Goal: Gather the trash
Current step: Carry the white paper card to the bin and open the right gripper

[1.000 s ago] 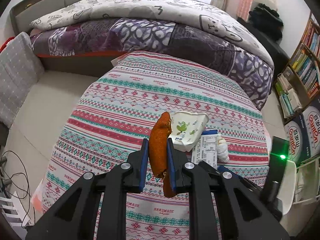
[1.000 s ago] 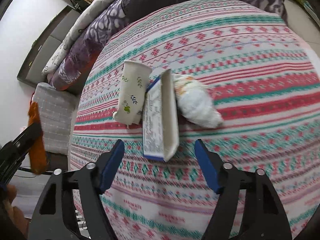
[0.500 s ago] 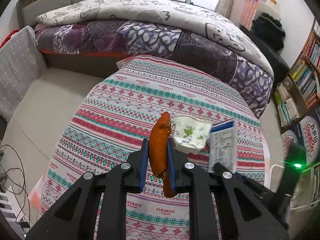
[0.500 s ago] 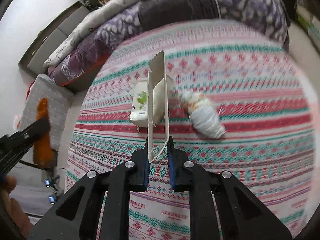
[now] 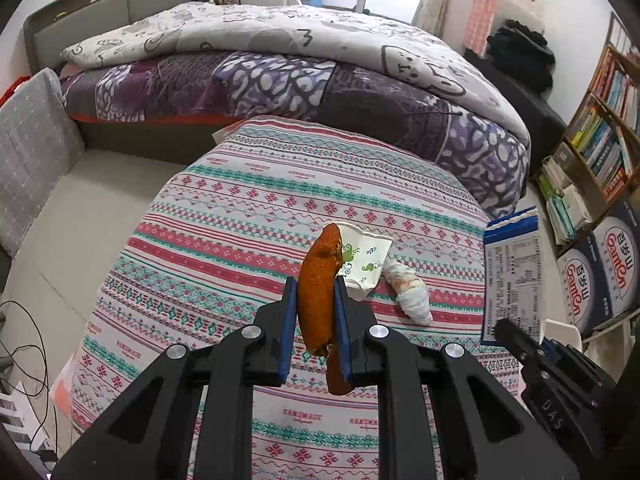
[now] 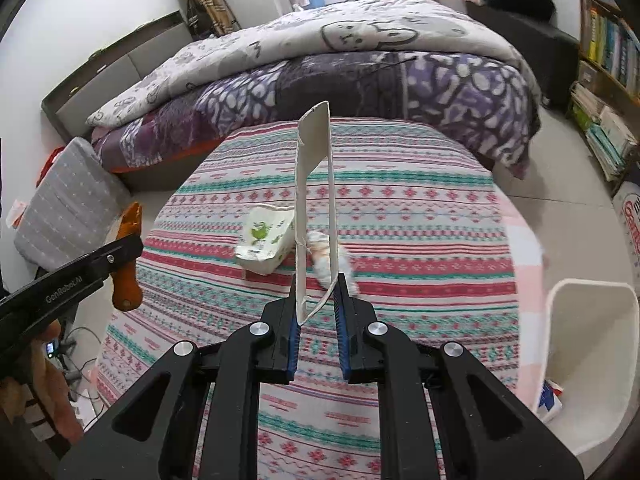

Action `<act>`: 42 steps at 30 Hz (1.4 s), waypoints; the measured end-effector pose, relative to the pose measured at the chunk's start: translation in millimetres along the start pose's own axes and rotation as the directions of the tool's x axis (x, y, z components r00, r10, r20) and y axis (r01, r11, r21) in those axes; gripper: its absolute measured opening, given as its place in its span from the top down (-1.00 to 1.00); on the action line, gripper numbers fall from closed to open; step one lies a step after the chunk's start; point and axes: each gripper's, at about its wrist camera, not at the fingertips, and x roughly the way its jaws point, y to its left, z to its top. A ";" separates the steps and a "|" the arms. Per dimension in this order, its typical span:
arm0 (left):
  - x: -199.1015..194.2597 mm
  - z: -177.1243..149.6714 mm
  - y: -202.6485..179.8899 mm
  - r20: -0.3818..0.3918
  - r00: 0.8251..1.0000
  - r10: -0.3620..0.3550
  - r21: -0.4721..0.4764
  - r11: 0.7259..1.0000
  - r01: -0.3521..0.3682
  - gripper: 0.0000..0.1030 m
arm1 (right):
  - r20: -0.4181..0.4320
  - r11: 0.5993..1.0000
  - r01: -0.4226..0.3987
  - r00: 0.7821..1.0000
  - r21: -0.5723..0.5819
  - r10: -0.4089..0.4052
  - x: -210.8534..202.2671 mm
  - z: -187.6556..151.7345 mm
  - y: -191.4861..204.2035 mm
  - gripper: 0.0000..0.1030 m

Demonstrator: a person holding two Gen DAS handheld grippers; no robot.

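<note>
My left gripper (image 5: pixel 316 308) is shut on an orange peel (image 5: pixel 318 280) and holds it above the patterned tablecloth (image 5: pixel 248 216). My right gripper (image 6: pixel 316 300) is shut on a flattened blue-and-white carton (image 6: pixel 314 200), held upright above the table; the carton also shows in the left wrist view (image 5: pixel 512 272). A crushed paper cup (image 6: pixel 266 244) with green leaf print and a crumpled white tissue (image 5: pixel 412 298) lie on the table. A white bin (image 6: pixel 588 364) stands on the floor at the table's right.
A bed with a purple and white quilt (image 5: pixel 304 68) lies behind the table. Bookshelves (image 5: pixel 600 148) and printed boxes (image 5: pixel 604 280) stand at the right. A grey cushion (image 5: pixel 28 160) and cables (image 5: pixel 24 344) are on the left.
My right gripper closed on the carton, lifted it off the table and carried it up and to the right. My left gripper kept the peel and rose slightly.
</note>
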 end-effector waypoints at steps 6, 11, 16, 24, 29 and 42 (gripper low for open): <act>6.6 -7.0 -17.5 0.001 1.000 0.011 0.033 0.999 -0.011 0.65 | -0.018 0.996 0.006 1.000 0.092 -0.004 5.2 -6.7 -35.8 0.72; 15.0 -12.9 -35.3 -0.015 1.000 0.006 0.066 0.998 -0.005 0.65 | -0.011 0.992 0.007 1.000 0.125 -0.006 -3.9 -5.9 -52.4 0.72; 18.0 -18.2 -53.9 -0.010 1.000 -0.004 0.096 0.995 0.005 0.65 | -0.007 0.990 0.019 1.000 0.142 -0.018 -14.2 -5.6 -67.1 0.72; 24.5 -25.4 -82.8 -0.019 1.000 -0.016 0.145 0.989 0.019 0.65 | -0.015 0.978 0.059 0.998 0.202 -0.058 -29.9 -7.7 -105.0 0.72; 26.5 -30.9 -100.3 -0.020 0.999 -0.028 0.175 0.984 0.031 0.65 | -0.012 0.967 0.088 0.996 0.237 -0.088 -40.2 -10.5 -130.6 0.72; 31.9 -42.4 -141.5 -0.033 0.998 -0.058 0.246 0.967 0.064 0.65 | -0.069 0.917 0.203 0.979 0.345 -0.191 -53.9 -22.6 -193.8 0.71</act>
